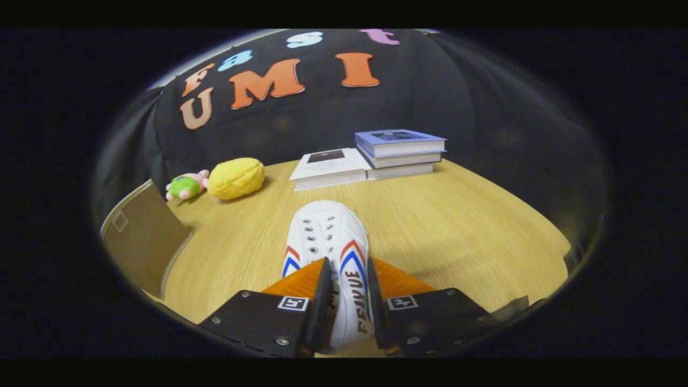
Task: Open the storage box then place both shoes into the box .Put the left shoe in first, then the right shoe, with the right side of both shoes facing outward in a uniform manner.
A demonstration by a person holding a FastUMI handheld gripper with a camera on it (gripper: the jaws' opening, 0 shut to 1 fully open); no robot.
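Note:
A white canvas shoe [325,236] with red and blue chevrons lies between my fingers, toe pointing away over the wooden table [457,226]. My gripper [346,279] is shut on the shoe: both black pads press its sides near the heel, with the orange fingers [301,279] flanking them. To the left, a brown cardboard flap of the storage box [142,236] stands raised at the table's edge.
Beyond the shoe, a white book [328,167] lies beside a stack of three books [400,153] at the table's back. A yellow plush [236,177] and a small green and pink toy [185,186] sit at the back left.

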